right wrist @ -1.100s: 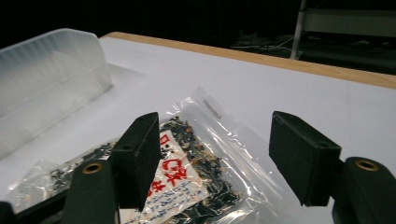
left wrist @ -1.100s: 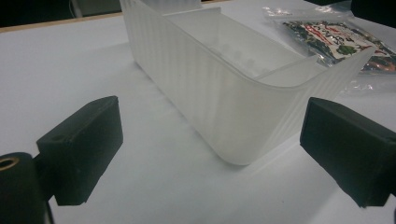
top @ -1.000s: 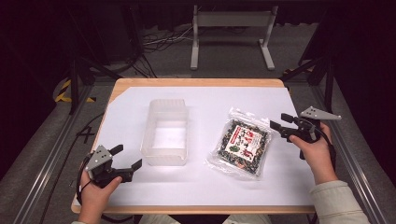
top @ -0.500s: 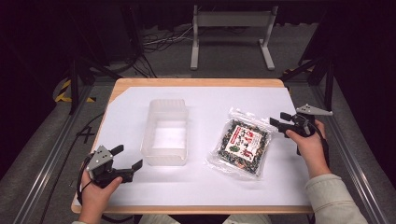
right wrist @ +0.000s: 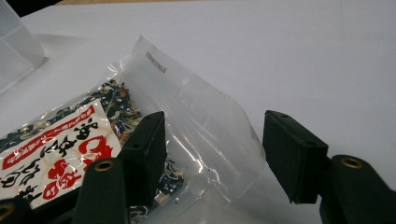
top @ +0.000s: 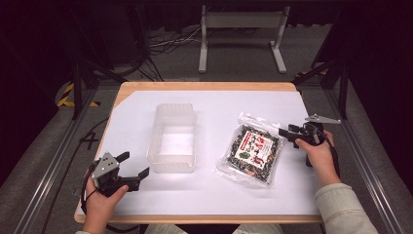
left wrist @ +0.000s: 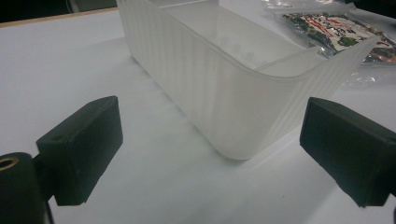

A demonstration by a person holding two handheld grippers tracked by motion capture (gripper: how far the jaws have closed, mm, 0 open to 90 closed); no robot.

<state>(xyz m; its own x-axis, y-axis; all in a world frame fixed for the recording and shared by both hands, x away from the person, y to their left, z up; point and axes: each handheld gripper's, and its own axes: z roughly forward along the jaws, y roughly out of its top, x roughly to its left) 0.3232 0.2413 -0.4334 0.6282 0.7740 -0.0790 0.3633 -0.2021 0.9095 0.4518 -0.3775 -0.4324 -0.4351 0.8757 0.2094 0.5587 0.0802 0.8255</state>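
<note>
A clear ribbed plastic container [top: 173, 139] stands empty at the middle left of the white sheet. A sealed bag of dark dried food with a red and white label [top: 251, 153] lies flat to its right. My right gripper [top: 288, 135] is open at the bag's right top corner. In the right gripper view the bag [right wrist: 70, 144] has its clear sealed edge between the jaws of my right gripper [right wrist: 215, 140], not pinched. My left gripper [top: 132, 165] is open near the front left. In its own view my left gripper [left wrist: 212, 121] faces the container's near corner [left wrist: 224, 93].
The white sheet [top: 234, 107] covers a wooden table [top: 204, 86] with metal rails along both sides. A white stand [top: 241, 22] and cables lie on the floor beyond the far edge. The bag [left wrist: 336, 30] shows past the container in the left gripper view.
My right gripper has shifted slightly left toward the bag's corner. The left gripper, container and bag have stayed put.
</note>
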